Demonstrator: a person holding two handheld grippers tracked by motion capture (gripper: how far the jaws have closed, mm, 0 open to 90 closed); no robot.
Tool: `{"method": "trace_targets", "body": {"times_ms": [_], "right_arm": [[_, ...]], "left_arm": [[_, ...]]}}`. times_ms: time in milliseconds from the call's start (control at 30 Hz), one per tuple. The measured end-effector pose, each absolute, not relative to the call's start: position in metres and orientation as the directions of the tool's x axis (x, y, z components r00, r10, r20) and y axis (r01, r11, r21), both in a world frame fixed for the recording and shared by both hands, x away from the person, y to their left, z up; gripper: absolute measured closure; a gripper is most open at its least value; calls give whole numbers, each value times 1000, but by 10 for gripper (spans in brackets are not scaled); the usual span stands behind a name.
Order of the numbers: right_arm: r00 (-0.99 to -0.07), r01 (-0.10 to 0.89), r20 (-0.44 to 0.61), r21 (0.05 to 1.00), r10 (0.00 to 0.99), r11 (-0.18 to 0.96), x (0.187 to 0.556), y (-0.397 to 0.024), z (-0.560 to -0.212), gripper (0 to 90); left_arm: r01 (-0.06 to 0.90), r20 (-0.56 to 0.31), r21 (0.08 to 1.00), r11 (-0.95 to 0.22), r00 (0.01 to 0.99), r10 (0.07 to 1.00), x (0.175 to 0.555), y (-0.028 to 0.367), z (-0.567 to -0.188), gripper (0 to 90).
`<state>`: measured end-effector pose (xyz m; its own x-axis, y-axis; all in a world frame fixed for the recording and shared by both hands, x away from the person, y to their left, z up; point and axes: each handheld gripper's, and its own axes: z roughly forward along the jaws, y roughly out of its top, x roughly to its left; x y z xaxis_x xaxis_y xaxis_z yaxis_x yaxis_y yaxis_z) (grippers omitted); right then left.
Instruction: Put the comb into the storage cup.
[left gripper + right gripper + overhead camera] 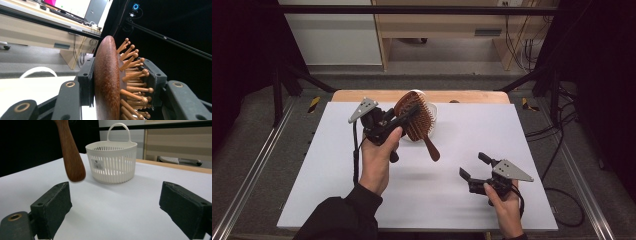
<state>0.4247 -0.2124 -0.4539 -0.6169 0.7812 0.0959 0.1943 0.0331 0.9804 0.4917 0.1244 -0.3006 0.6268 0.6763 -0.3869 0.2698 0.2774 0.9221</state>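
A brown wooden hairbrush [417,120] hangs in the air over the white table [362,195], its handle [71,152] pointing down toward the near side. My left gripper [404,119] is shut on the brush head, one jaw on the smooth back [106,80] and the other among the wooden bristles [135,75]. Behind the brush stands a white slotted basket [112,161] with a loop handle, partly hidden in the high view [431,111]. My right gripper [473,166] rests low at the front right of the table, open, with nothing between its jaws.
A wooden strip [472,96] edges the table's far side. Black frame bars [532,75] and cables [562,150] run along the right. Metal rails [252,170] flank the table. Beyond it stand a wooden desk [437,25] and a monitor [72,7].
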Motion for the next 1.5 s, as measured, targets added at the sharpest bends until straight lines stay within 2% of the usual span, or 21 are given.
{"method": "trace_targets", "body": {"times_ms": [167, 533, 867, 1500], "right_arm": [[-595, 199, 90, 979, 798, 38, 422, -224, -459, 79], [-589, 193, 69, 980, 805, 58, 424, -223, -462, 49], [-590, 183, 33, 979, 807, 94, 425, -219, -464, 37], [-592, 186, 46, 979, 805, 81, 425, -219, -465, 34]], "left_arm": [[259, -383, 924, 283, 616, 688, 504, 122, -288, 512], [199, -331, 943, 267, 630, 702, 532, 110, -264, 511], [163, -280, 960, 229, 609, 742, 555, 103, -259, 510], [147, -301, 953, 265, 567, 767, 574, 107, -260, 509]]}}
